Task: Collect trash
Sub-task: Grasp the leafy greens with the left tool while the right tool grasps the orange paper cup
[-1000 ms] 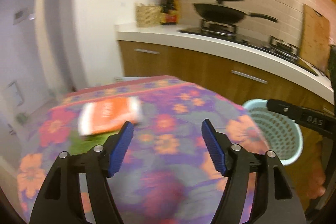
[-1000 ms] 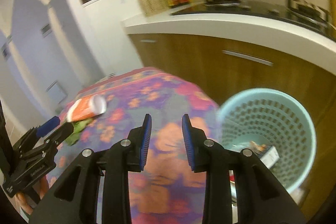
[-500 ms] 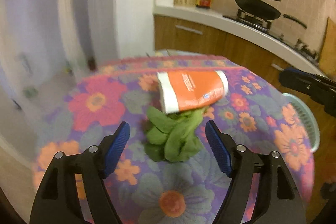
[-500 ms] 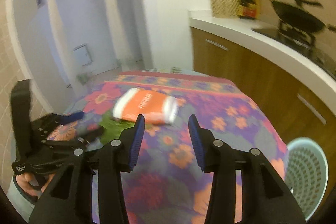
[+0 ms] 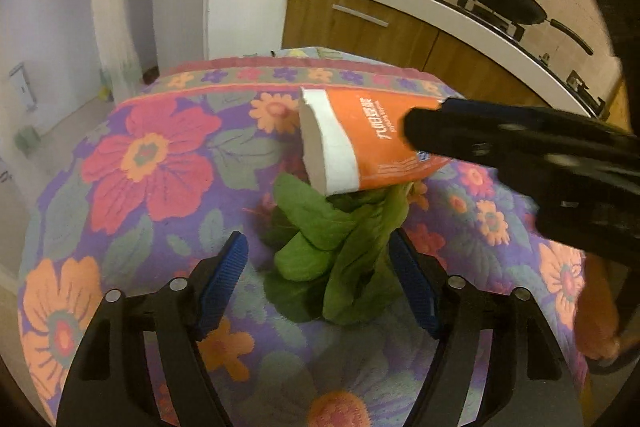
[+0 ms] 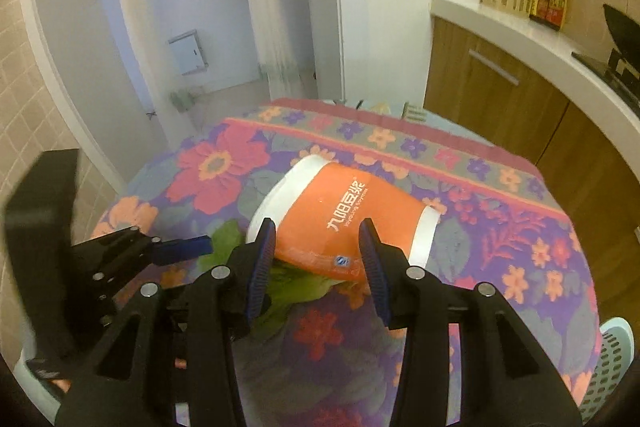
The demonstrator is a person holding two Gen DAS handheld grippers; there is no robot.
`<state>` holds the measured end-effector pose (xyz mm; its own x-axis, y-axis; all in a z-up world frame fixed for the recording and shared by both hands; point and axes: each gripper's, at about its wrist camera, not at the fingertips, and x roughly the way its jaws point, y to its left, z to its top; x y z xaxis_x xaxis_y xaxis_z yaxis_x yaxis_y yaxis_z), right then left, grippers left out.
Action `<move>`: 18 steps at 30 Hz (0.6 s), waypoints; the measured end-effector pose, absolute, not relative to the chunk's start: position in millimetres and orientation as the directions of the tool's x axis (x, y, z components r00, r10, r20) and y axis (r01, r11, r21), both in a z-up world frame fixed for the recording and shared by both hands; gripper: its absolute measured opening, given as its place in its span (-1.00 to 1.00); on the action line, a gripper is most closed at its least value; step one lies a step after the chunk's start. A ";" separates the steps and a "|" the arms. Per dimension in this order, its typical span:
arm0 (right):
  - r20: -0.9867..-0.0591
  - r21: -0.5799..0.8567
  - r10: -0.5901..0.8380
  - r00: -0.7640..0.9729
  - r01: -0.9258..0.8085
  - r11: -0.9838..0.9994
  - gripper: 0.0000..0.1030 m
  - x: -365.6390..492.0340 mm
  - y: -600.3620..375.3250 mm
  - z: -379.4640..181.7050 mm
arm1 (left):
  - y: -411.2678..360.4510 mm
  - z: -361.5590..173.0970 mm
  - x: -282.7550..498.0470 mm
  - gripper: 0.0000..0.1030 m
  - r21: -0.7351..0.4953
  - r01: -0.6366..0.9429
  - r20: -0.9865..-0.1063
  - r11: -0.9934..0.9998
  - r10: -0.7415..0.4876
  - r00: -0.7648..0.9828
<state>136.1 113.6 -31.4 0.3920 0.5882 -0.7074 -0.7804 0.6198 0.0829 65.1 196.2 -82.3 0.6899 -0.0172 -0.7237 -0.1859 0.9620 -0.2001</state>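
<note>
An orange paper cup [image 6: 340, 223] with white bands at rim and base lies on its side on a flowered tablecloth, white lettering facing up. In the right wrist view its open mouth points toward ten o'clock. A heap of limp green leaves [image 5: 336, 251] lies against the cup at its six o'clock side, partly tucked under it. A pale blue slotted basket [image 6: 612, 367] shows at four o'clock.

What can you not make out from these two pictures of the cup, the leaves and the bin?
- Cup: its right end in the left wrist view is covered by the right gripper.
- Leaves: mostly hidden in the right wrist view by the cup and gripper.
- Bin: cut off at the right wrist view's edge; contents unseen.
</note>
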 end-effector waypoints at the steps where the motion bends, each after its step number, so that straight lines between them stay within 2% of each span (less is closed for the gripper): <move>1: -0.709 0.090 0.588 0.389 -0.777 0.623 -0.23 139.1 113.9 -33.9 | 195.4 -82.8 65.9 0.13 -0.207 -0.177 -0.724 0.962 -0.029 0.689; 2: -0.710 0.095 0.588 0.387 -0.775 0.624 -0.23 141.1 113.8 -35.6 | 194.1 -84.0 67.0 -0.10 -0.215 -0.165 -0.727 0.963 -0.045 0.685; 7: -0.711 0.146 0.601 0.365 -0.760 0.633 -0.23 152.0 105.4 -40.8 | 182.1 -83.7 67.2 -0.58 -0.198 -0.119 -0.726 0.973 -0.064 0.685; 11: -0.714 0.120 0.586 0.384 -0.757 0.642 -0.23 153.6 101.4 -39.4 | 179.6 -81.3 57.3 -0.71 -0.198 -0.130 -0.727 0.971 -0.056 0.684; 15: -0.718 0.098 0.575 0.392 -0.761 0.642 -0.22 155.1 100.6 -39.5 | 195.3 -77.7 30.8 -0.72 -0.230 -0.157 -0.719 0.961 -0.059 0.693; 16: -0.719 0.088 0.574 0.393 -0.767 0.635 -0.20 152.9 101.3 -39.9 | 200.2 -77.7 25.4 -0.72 -0.230 -0.166 -0.717 0.959 -0.051 0.696; 18: -0.718 0.026 0.564 0.409 -0.793 0.608 -0.01 140.9 105.0 -42.6 | 212.9 -78.9 15.2 -0.72 -0.236 -0.191 -0.709 0.953 -0.035 0.704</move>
<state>140.9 105.0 -42.6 0.4087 0.5640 -0.7175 -0.7934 0.6082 0.0261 15.2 212.9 -78.9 0.7045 -0.0346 -0.7089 -0.1912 0.9526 -0.2365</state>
